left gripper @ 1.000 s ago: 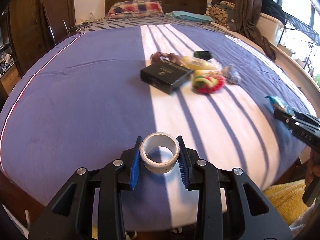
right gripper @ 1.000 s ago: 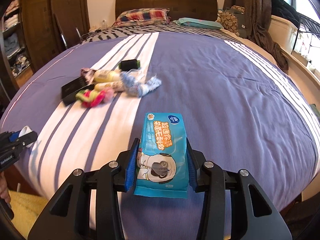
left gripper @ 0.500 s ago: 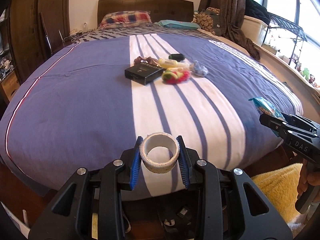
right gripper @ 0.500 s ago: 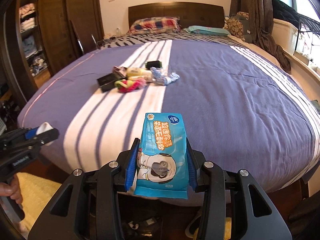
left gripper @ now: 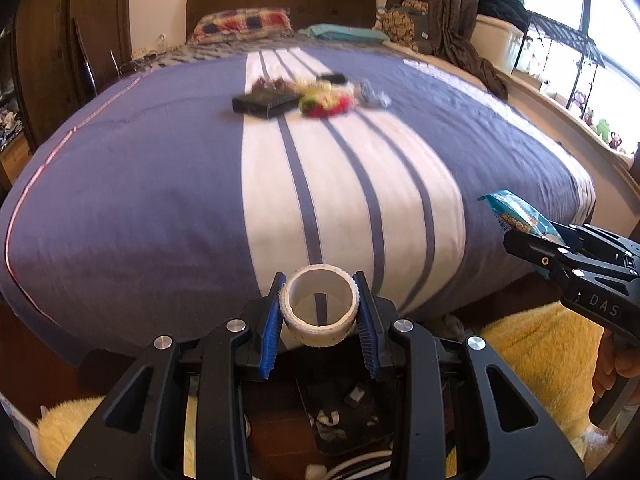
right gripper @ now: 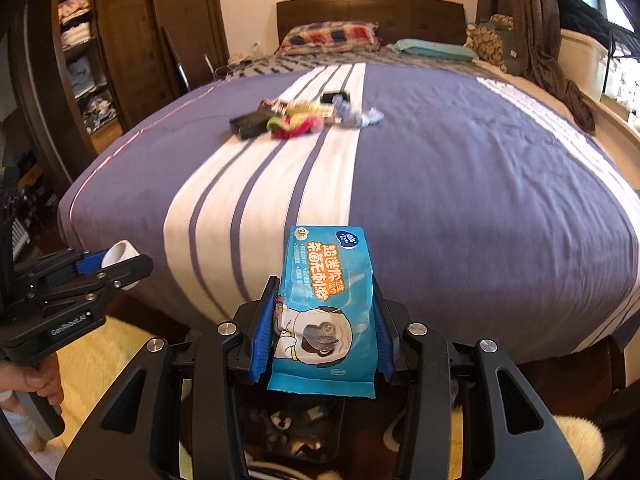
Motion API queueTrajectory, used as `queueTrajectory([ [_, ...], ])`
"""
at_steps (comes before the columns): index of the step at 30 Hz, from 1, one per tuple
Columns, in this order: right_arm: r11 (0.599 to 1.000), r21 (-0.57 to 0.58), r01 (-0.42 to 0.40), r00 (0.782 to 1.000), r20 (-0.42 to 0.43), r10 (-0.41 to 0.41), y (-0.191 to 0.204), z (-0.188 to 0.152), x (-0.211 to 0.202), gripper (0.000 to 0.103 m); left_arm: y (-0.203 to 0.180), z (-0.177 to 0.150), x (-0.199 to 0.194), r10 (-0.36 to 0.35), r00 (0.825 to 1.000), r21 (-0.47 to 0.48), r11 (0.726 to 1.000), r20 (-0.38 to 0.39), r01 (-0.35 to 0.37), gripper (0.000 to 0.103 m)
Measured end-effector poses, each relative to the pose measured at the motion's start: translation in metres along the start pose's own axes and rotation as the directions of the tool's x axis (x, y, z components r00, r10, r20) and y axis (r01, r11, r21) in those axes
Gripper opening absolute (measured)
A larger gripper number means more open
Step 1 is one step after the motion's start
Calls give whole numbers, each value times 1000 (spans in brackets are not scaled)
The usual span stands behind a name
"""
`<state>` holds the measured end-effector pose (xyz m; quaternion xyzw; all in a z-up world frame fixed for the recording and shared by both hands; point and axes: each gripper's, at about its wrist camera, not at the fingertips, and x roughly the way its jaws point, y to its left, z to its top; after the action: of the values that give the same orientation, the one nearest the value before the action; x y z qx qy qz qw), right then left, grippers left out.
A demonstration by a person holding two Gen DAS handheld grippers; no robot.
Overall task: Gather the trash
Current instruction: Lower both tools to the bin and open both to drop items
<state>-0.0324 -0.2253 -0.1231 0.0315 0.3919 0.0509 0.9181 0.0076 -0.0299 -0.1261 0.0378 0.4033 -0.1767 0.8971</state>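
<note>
Here, near to far, each place given from the bed:

Left gripper [left gripper: 320,320]: its jaws stand partly closed, blue pads pressing both sides of a white tape roll [left gripper: 320,310]; the roll's open ring faces the camera. It hangs off the foot of the bed [left gripper: 140,184], over the floor.

Right gripper [right gripper: 322,326]: its jaws stand somewhat wider, clamped on the two long edges of a blue wet-wipe pack [right gripper: 324,312]; the pack stands upright between the pads, its top above the fingertips, its bottom edge below them. It too is off the foot of the bed.

Bin [right gripper: 296,428]: a dark container on the floor below both grippers, at the foot of the bed, with small pale scraps inside; what they are I cannot tell.

Rug [left gripper: 532,352]: yellow and fluffy, on the floor beside the bed's foot.

Hands: a hand [right gripper: 28,380] grips the left handle, another hand [left gripper: 612,368] the right.

Remaining clutter [left gripper: 312,96]: a blurred cluster on the white stripes mid-bed, well apart from both grippers, with a black box [left gripper: 264,104] at its left, a red and green item just beside it, and a crumpled bluish wrapper at the right.

Pillows [right gripper: 330,36]: a plaid one and a teal one at the head of the bed.
</note>
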Motion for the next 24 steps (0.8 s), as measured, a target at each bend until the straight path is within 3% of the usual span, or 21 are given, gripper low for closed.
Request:
queueTrajectory([
  [10,998,30,-53,983,-172,58,4,-47,45,43,1,-54,49,-18,985,-26,1000,-170,14,32],
  [19,995,80,-57,943,-323,80,6,-79,94,43,-2,-96,99,-70,943,-36,997,-326,62,32],
  [24,991,108,-79,910,-398,116,11,-93,122,43,-5,-109,118,-100,916,-48,995,-390,88,32],
])
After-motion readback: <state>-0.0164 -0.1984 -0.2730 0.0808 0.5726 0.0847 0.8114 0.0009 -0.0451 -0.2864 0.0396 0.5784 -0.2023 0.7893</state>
